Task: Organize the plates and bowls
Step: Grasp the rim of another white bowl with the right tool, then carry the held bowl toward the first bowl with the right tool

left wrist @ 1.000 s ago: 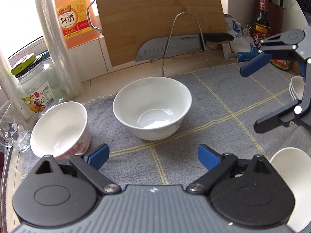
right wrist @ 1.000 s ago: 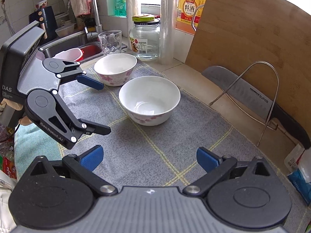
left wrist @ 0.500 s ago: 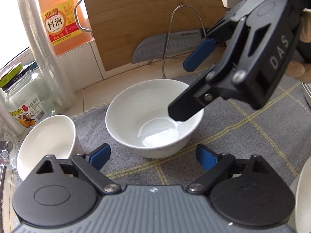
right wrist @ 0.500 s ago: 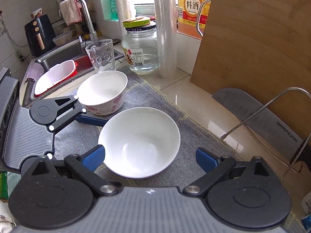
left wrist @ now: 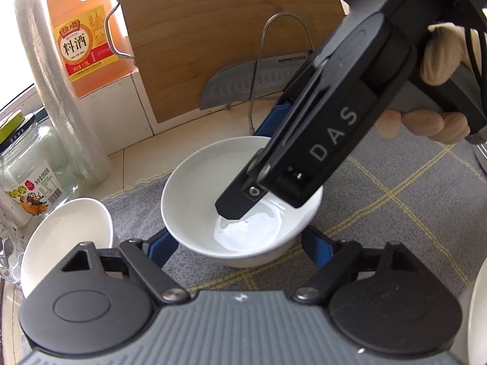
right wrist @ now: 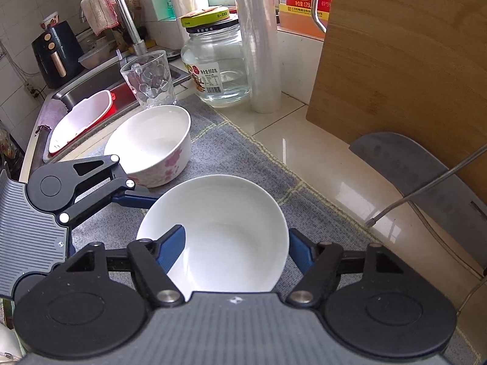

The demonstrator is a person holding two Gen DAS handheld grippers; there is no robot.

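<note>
Left wrist view: the left claw (left wrist: 240,248) is spread wide around the white bowl (left wrist: 210,179) on the grey mat (left wrist: 395,213).

Right wrist view: the right claw (right wrist: 237,249) straddles the bowl's near rim, one finger inside, not yet pinching. The flowered bowl (right wrist: 152,144) sits toward the mat's sink-side edge.

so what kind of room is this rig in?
Almost certainly a home kitchen counter: a sink with faucet on the far side, a wooden cutting board leaning on the wall with a knife before it, and a cooking wine jug nearby.
</note>
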